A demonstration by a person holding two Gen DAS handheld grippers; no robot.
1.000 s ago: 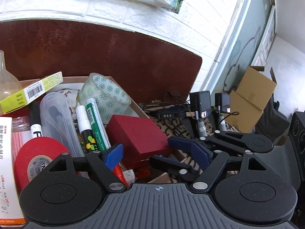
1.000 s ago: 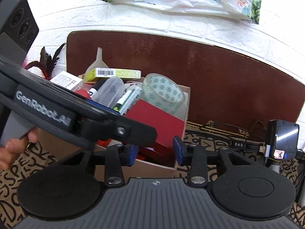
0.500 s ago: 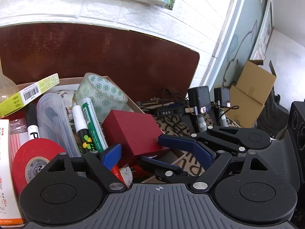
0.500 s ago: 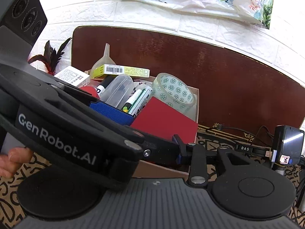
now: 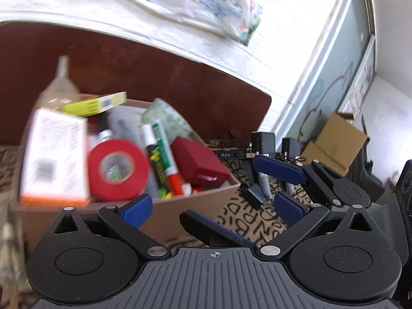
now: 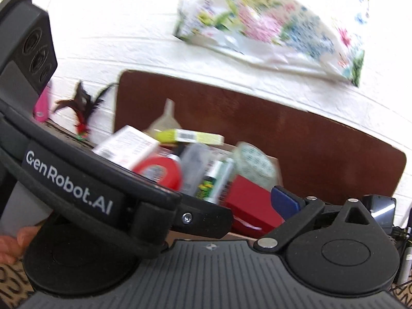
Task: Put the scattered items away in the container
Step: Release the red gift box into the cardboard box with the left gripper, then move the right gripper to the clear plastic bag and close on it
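A: Bright daylight is pouring in from the window (image 5: 332, 82), and the white wall (image 5: 278, 38) next to it is blowing out to pure glare.

B: Motion blur too. The cardboard box (image 5: 180, 206) left of the window is smeared, labels unreadable, while the left gripper (image 5: 209, 207) below it is crisp.

A: Right wrist view, same story: the floral bag (image 6: 278, 33) is streaked, the wall behind it overexposed.

B: And the fisheye bends everything, with black corners around both views.
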